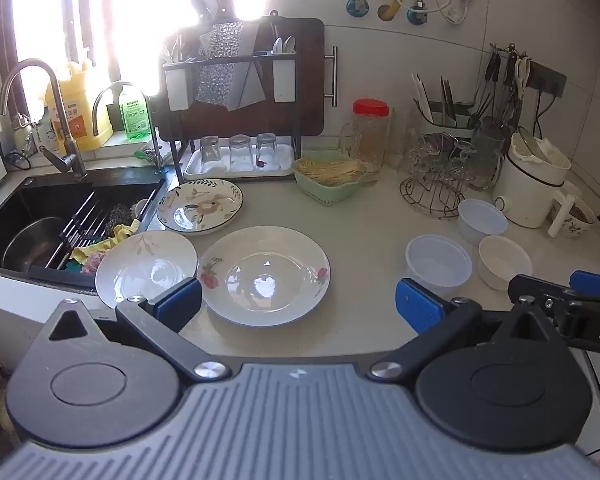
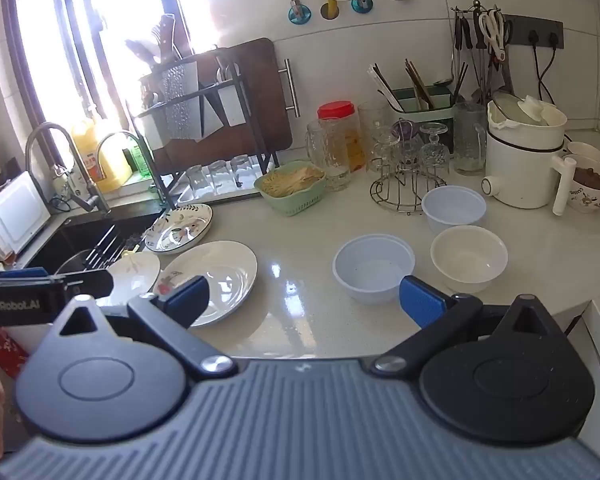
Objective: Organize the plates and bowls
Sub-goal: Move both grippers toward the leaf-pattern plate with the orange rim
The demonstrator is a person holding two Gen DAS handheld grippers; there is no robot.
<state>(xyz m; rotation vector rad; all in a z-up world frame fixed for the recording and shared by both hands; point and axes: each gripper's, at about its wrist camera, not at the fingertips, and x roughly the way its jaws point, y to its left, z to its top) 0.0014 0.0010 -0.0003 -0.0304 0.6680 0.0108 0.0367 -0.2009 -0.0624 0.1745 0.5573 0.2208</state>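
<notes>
Behind the dishes, a green basket (image 2: 291, 192) of pale sticks, a red-lidded jar (image 2: 340, 136), a wire rack of glasses (image 2: 408, 176) and a white kettle (image 2: 524, 160) crowd the counter (image 1: 372, 240). Three plates lie near the sink (image 1: 40, 216): a rose-patterned plate (image 1: 265, 275) between the wide-open fingers of the left gripper (image 1: 298, 304), a leaf-patterned plate (image 1: 146, 266) overhanging the sink edge, and a flowered plate (image 1: 200, 206) behind them. Three empty bowls sit apart to the right: a pale blue bowl (image 2: 374, 268), a cream bowl (image 2: 469, 258), a white bowl (image 2: 454, 210). The right gripper (image 2: 304, 300) hovers open too, holding nothing. Window glare washes out the dish rack (image 1: 236, 76) top.
</notes>
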